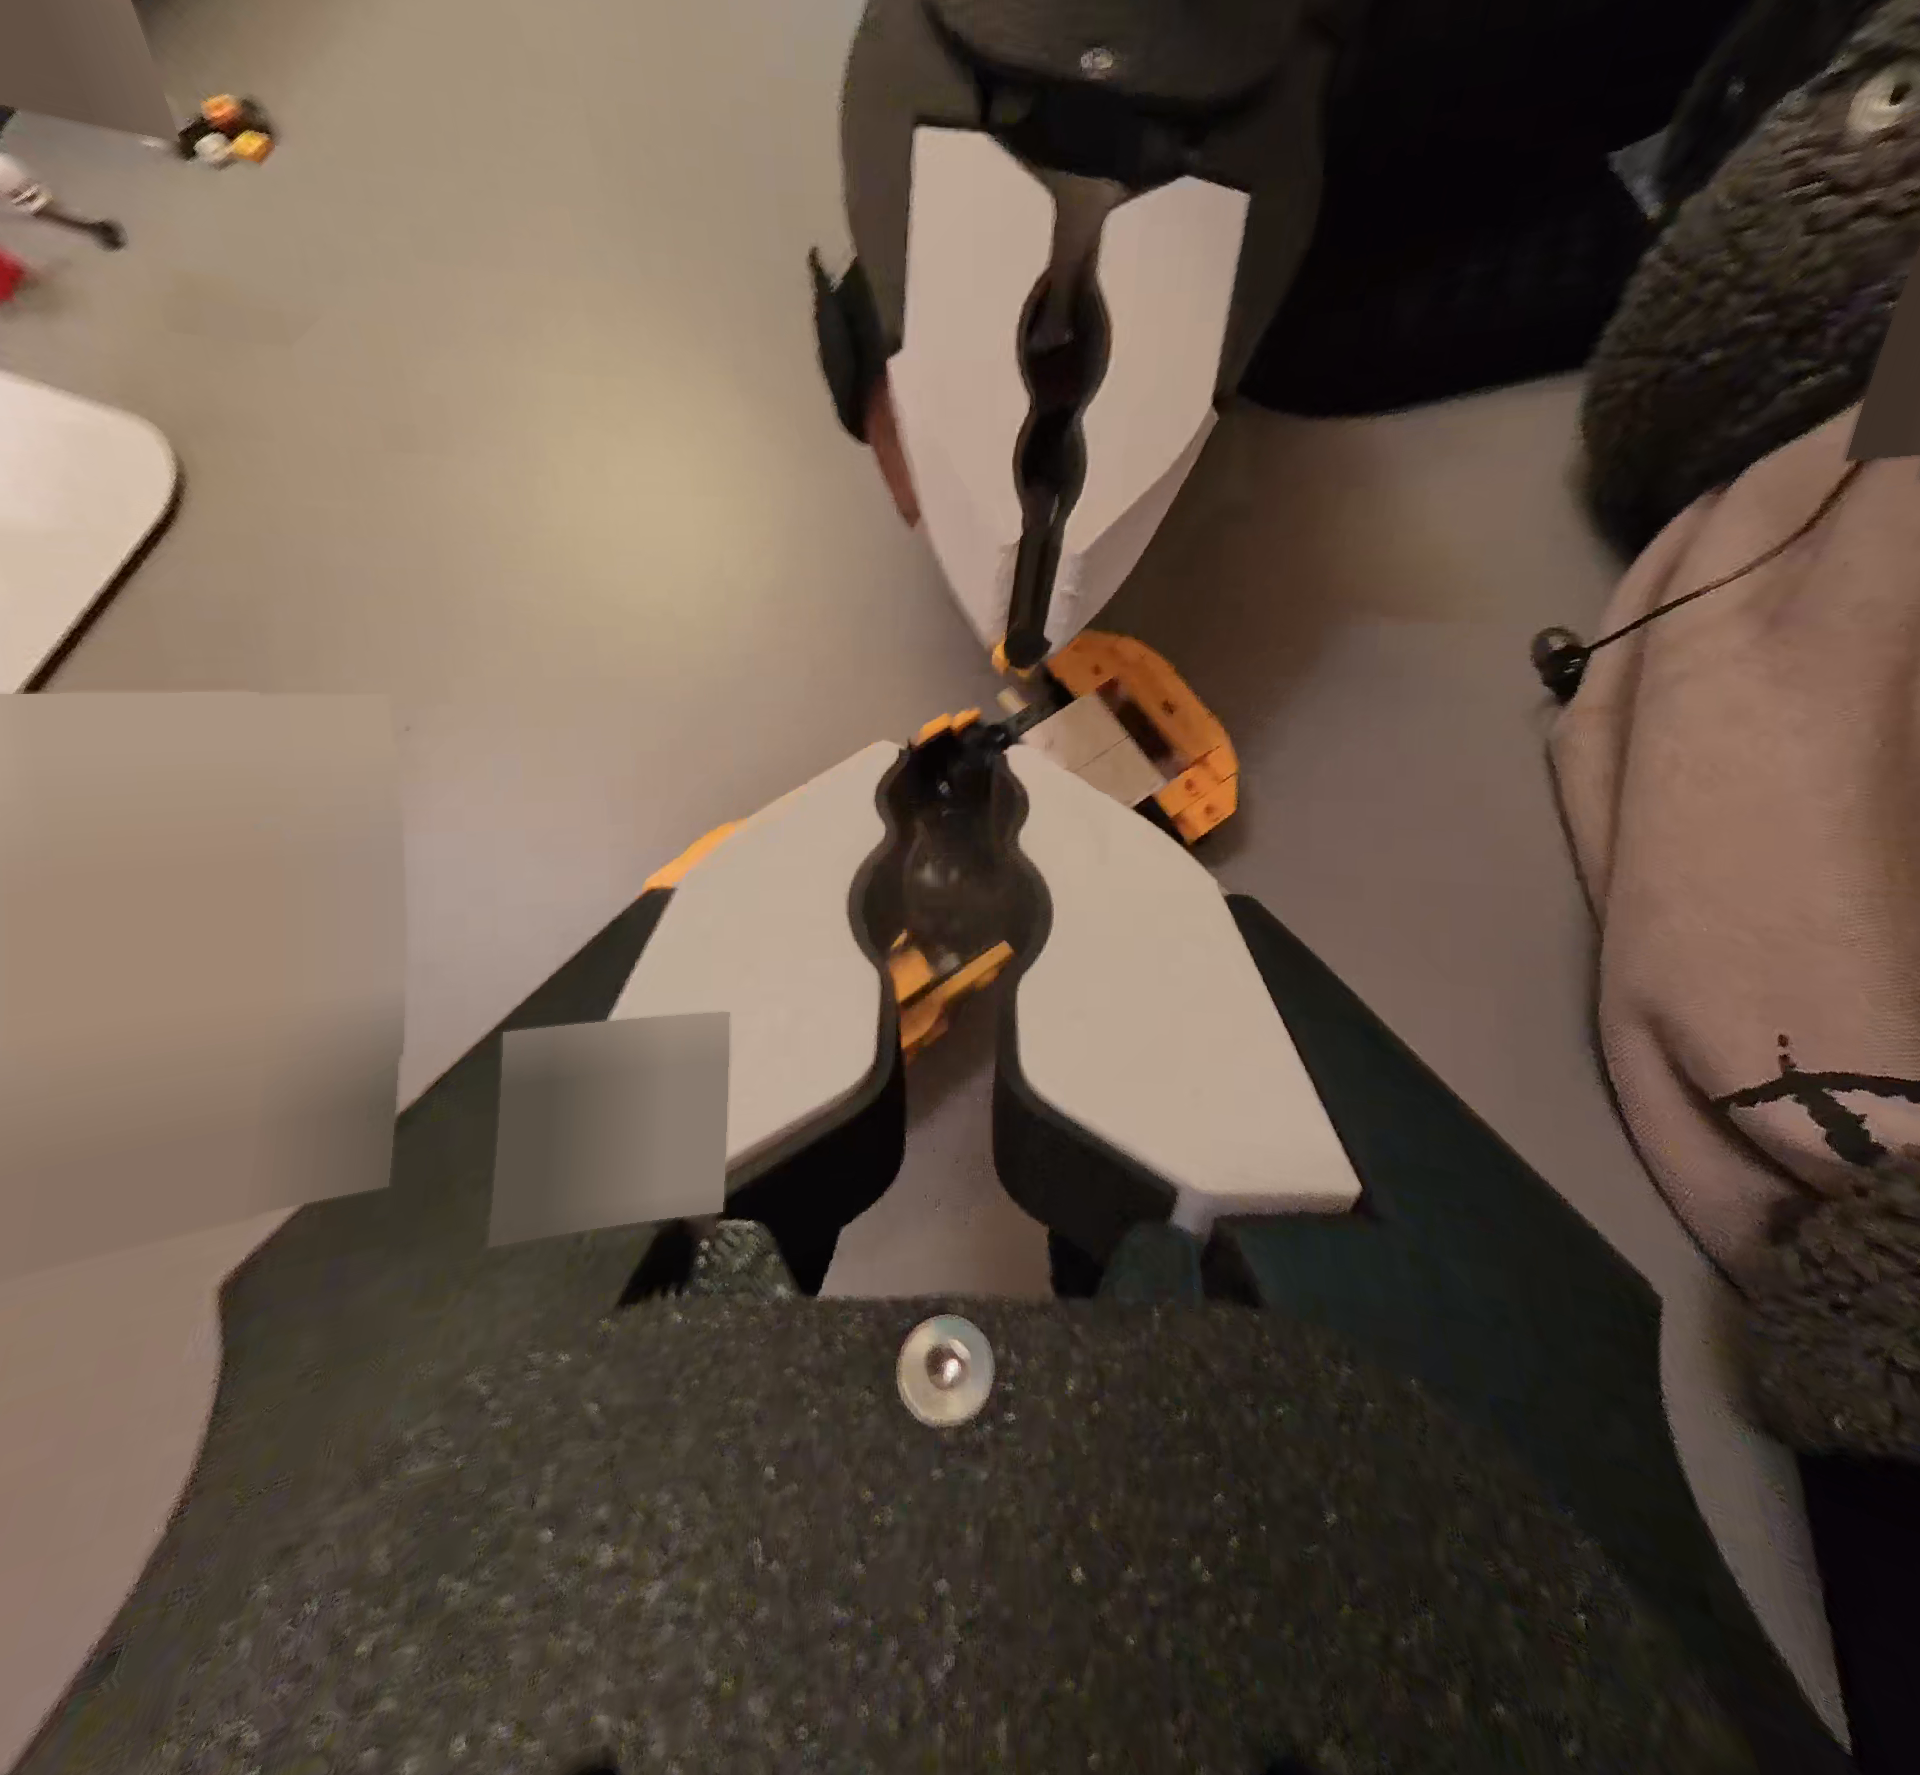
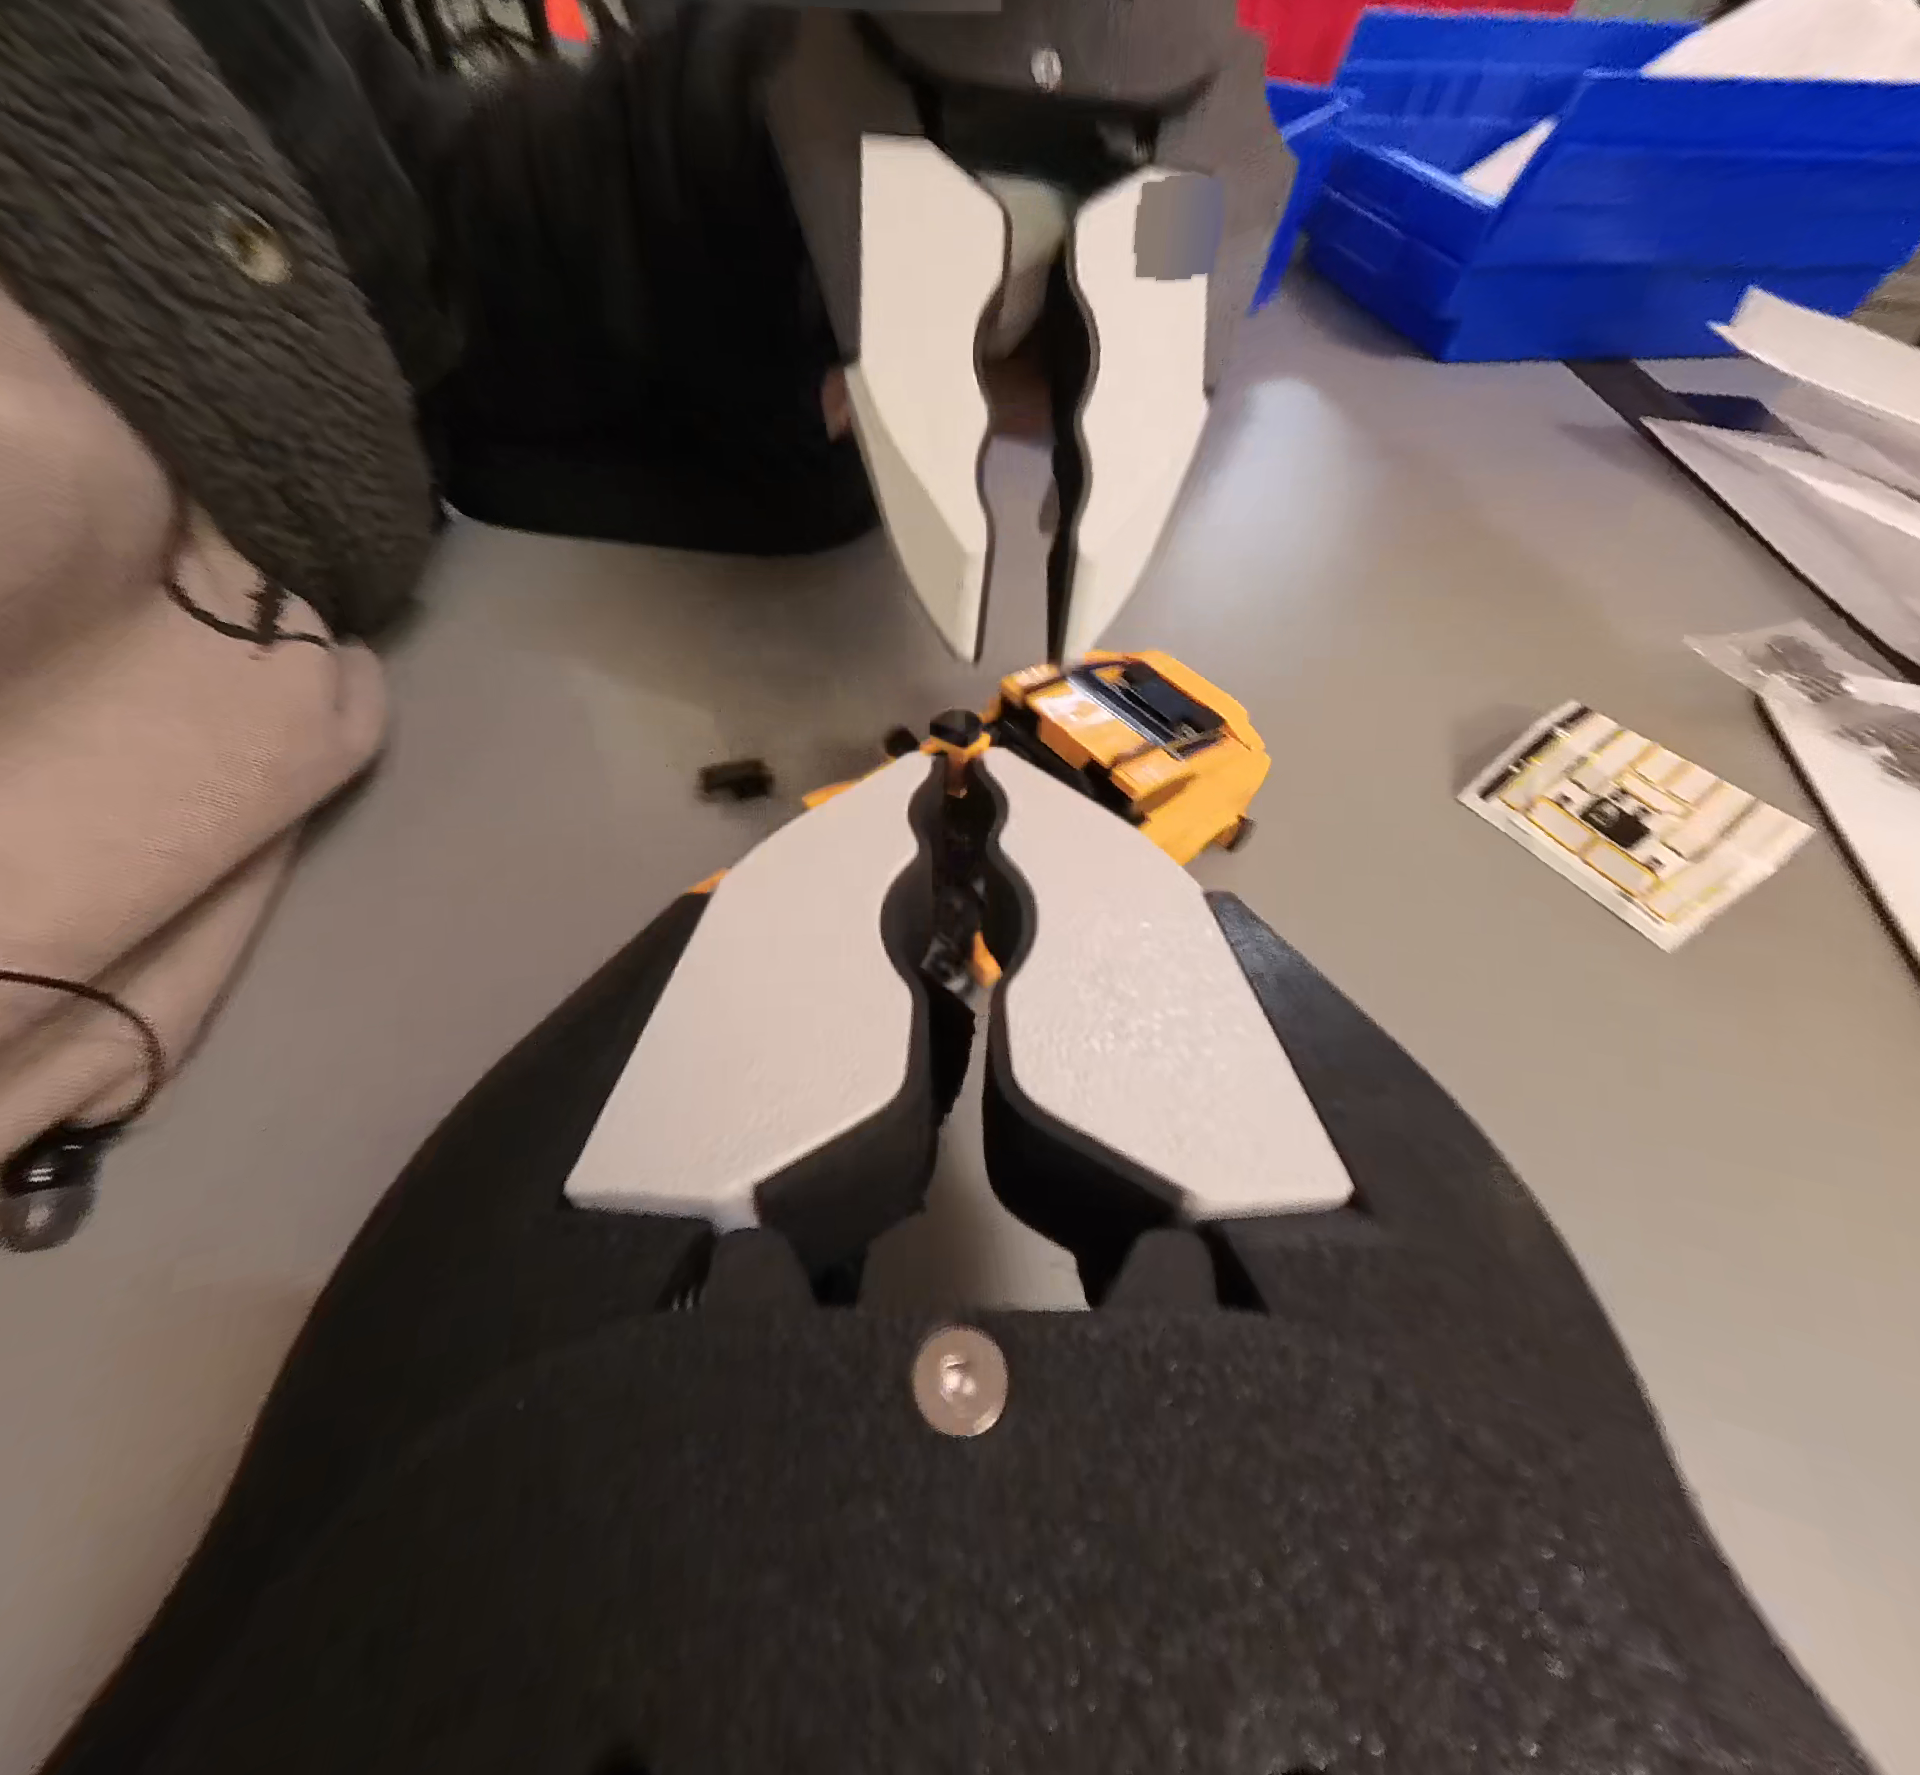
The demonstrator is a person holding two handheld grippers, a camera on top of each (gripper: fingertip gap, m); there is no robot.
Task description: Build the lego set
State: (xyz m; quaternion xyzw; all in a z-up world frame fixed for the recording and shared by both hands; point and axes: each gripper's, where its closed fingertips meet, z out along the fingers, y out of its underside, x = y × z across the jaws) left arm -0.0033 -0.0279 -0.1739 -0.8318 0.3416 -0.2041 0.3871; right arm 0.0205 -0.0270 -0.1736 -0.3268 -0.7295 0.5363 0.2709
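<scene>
- Far to the left of the left gripper (image 1: 951,749), a small heap of loose bricks (image 1: 227,130) is seen on the grey table (image 1: 540,395), with a white board (image 1: 73,510) nearer in on the same side.
- The left gripper is shown nearly closed, clamped on a black-and-orange piece (image 1: 948,904) that is lodged between its fingers and sticks out at the tips.
- Directly ahead of it, tip to tip, the right gripper (image 1: 1023,660) is seen pinched shut on a thin black rod (image 1: 1039,520), whose lower end is met by the left gripper's piece.
- Just right of both tips, the orange model (image 1: 1153,738) is seen on the table, touching or almost touching the rod's end; which cannot be told.
- At the far right of the left wrist view, a person's sleeve (image 1: 1766,790) is laid along the table edge.
- In the right wrist view, a small black part (image 2: 736,777) is seen on the table (image 2: 1403,1050) left of the right gripper (image 2: 956,759).
- The rod (image 2: 961,894) is shown clamped between the right gripper's closed fingers, its knobbed end just past the tips.
- The left gripper (image 2: 1023,650) is seen ahead, hanging over the model (image 2: 1132,749), which sits just right of the right gripper's tips.
- Farther right, a sticker sheet (image 2: 1631,821) is laid flat; beyond it, blue bins (image 2: 1558,198) and white sheets (image 2: 1829,437) are seen.
</scene>
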